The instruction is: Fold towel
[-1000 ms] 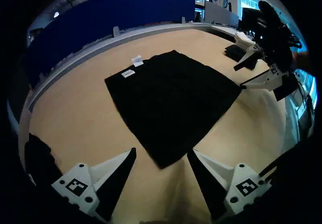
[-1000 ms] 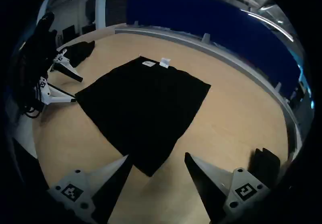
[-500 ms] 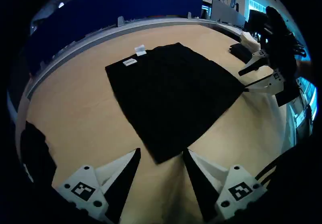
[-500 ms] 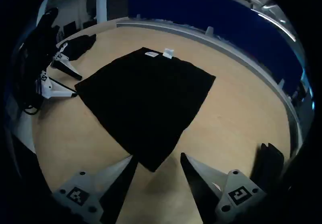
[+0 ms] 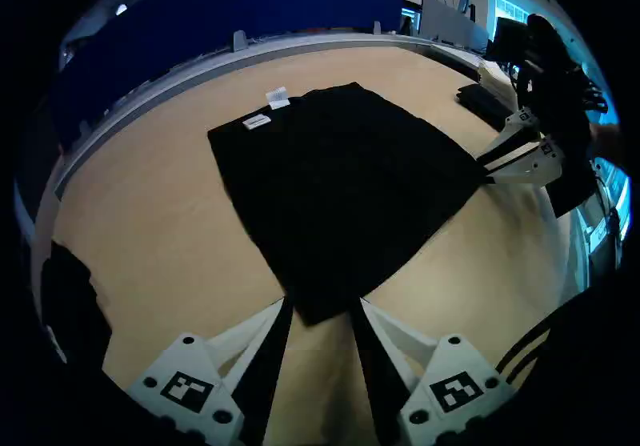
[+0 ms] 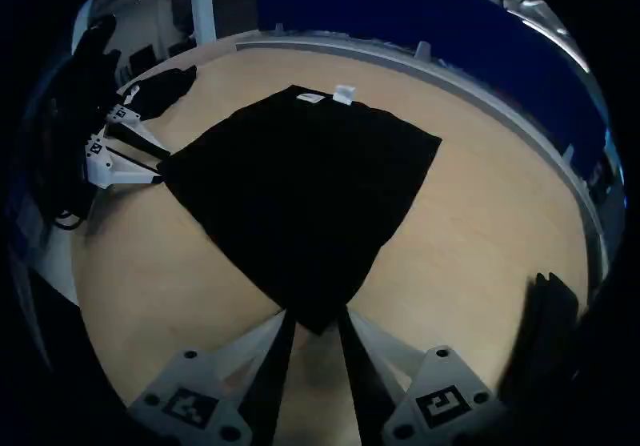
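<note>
A black towel [image 5: 344, 182] [image 6: 304, 190] lies spread flat on the light wooden table [image 5: 152, 222] [image 6: 472, 230], with two white labels [image 5: 256, 122] near its far corner. In the left gripper view, my left gripper [image 5: 320, 306] straddles the nearest corner, its fingers partly closed with a gap still showing. In the right gripper view, my right gripper [image 6: 314, 316] straddles another corner with a narrower gap. Each gripper also appears in the other's view, at a side corner of the towel: the right gripper [image 5: 484, 170] and the left gripper [image 6: 160, 170].
A dark folded cloth [image 5: 72, 318] [image 6: 548, 326] lies near the table edge. Another dark bundle [image 5: 484, 102] [image 6: 160, 90] sits beyond the far gripper. A blue partition [image 5: 224, 22] [image 6: 448, 30] runs along the table's back edge. A black-sleeved arm [image 5: 560, 78] holds the right gripper.
Both grippers have moved forward onto their towel corners, and their fingers have narrowed around them. The towel itself has not shifted.
</note>
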Available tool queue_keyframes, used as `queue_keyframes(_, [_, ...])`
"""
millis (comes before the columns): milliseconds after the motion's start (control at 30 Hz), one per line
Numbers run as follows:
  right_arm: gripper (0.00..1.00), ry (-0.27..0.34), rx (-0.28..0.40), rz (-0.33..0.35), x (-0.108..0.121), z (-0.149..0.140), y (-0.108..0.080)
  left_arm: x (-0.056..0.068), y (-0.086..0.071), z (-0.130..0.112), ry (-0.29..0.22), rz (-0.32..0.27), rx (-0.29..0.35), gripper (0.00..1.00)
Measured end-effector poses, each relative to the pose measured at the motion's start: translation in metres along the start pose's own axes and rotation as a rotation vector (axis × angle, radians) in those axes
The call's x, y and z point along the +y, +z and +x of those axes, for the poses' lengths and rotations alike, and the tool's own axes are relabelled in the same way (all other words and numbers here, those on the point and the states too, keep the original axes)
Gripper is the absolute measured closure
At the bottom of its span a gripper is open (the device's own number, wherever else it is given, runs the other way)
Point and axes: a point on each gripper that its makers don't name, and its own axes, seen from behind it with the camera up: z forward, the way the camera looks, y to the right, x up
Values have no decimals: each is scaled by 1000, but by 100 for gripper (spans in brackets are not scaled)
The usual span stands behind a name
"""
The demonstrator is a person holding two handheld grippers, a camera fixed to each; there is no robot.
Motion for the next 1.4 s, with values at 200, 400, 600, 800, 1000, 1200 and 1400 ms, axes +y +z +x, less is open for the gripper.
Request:
queue_keyframes(200, [78, -5, -6, 5, -3, 0, 0, -4, -1, -1, -15, 5, -10, 68])
queue_keyframes(400, [82, 12, -10, -8, -3, 1, 0, -4, -3, -1, -19, 6, -18, 80])
queue_keyframes(600, [83, 31, -3, -34, 2, 4, -2, 2, -6, 0, -28, -5, -14, 84])
queue_keyframes(800, [83, 38, 23, -31, 5, 15, -12, 2, -10, 8, -38, -2, 3, 85])
queue_keyframes(1000, [83, 39, 54, -32, 8, 31, -25, -1, -21, 24, -68, 2, 32, 85])
queue_keyframes(1200, [83, 23, 75, -29, 7, 42, -41, -3, -37, 41, -89, 6, 61, 85])
queue_keyframes(1400, [83, 6, 90, -28, 2, 53, -60, -1, -55, 53, -103, 8, 81, 85])
